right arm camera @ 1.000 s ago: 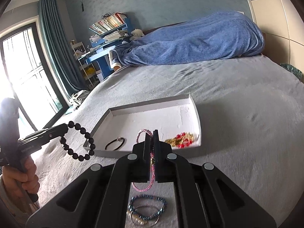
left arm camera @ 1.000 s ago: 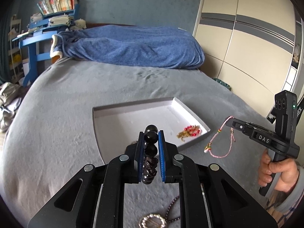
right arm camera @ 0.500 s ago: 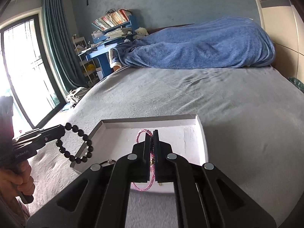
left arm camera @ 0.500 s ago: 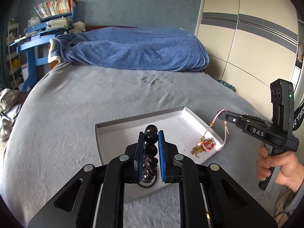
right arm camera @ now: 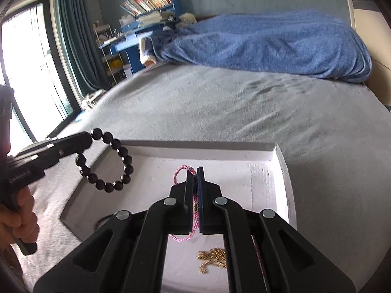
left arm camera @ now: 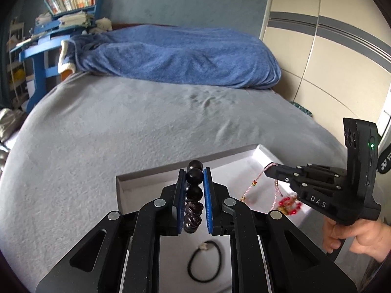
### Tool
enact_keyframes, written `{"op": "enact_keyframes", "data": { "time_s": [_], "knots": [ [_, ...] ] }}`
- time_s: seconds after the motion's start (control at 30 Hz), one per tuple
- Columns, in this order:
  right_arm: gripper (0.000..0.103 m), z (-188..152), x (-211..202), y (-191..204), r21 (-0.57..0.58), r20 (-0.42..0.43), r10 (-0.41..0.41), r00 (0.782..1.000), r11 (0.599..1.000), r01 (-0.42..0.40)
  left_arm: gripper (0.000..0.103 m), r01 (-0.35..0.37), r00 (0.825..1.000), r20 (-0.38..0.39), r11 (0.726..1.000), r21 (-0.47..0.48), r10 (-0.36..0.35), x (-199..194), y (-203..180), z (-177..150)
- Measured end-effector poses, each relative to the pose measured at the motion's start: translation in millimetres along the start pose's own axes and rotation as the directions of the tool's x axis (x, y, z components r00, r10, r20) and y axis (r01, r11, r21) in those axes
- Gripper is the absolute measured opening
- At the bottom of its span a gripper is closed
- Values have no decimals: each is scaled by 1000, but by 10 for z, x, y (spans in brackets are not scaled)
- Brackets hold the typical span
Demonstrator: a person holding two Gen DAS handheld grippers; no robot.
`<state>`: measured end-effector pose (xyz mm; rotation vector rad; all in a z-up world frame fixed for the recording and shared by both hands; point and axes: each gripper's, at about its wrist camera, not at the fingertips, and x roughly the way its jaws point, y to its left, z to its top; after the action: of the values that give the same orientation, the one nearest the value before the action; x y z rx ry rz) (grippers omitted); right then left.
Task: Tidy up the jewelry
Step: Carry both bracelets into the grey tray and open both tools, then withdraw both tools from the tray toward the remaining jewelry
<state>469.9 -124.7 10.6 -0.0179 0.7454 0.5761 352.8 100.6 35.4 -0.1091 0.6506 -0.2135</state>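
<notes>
My left gripper [left arm camera: 194, 174] is shut on a black bead bracelet [left arm camera: 194, 190] and holds it above the white tray [left arm camera: 151, 180]; the bracelet also hangs in the right wrist view [right arm camera: 107, 161]. My right gripper [right arm camera: 195, 171] is shut on a pink cord bracelet [right arm camera: 182, 171] and holds it over the tray [right arm camera: 268, 171]; the cord bracelet shows in the left wrist view [left arm camera: 259, 183]. A black hair tie [left arm camera: 205, 265] and a gold and red chain [left arm camera: 289, 206] lie in the tray. The chain also shows under my right gripper [right arm camera: 212, 258].
The tray lies on a grey bedspread [left arm camera: 122, 122]. A blue blanket [left arm camera: 176, 56] is heaped at the head of the bed. A blue shelf with books [left arm camera: 63, 7] stands at far left, a wardrobe [left arm camera: 330, 48] at right, a window [right arm camera: 22, 73] beside the bed.
Both grippers have moved forward over the tray with their bracelets. The loose jewelry on the bedspread has dropped out of view; the hair tie and chain now lie beneath the grippers.
</notes>
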Motion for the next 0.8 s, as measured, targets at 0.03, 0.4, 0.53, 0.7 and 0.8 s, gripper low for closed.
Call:
{"op": "enact_keyframes", "data": {
  "time_s": [0.03, 0.4, 0.53, 0.7, 0.8],
  "knots": [
    [3, -13, 48, -20, 7, -14, -9, 1000, 1000, 9, 15, -5, 1000, -11, 1000, -4, 5, 56, 34, -11],
    [8, -134, 273, -180, 13, -106, -75, 992, 997, 77, 15, -81, 991, -112, 997, -16, 79, 342, 207, -194],
    [51, -141, 254, -156, -8, -103, -95, 990, 995, 95, 27, -112, 986, -125, 994, -8, 110, 353, 215, -232],
    [70, -163, 221, -142, -29, -106, -99, 989, 995, 96, 69, -133, 986, -101, 991, -5, 132, 287, 194, -248],
    [73, -191, 182, -112, -45, -104, -112, 988, 993, 107, 81, -151, 986, -64, 988, 10, 151, 189, 104, -230]
  ]
}}
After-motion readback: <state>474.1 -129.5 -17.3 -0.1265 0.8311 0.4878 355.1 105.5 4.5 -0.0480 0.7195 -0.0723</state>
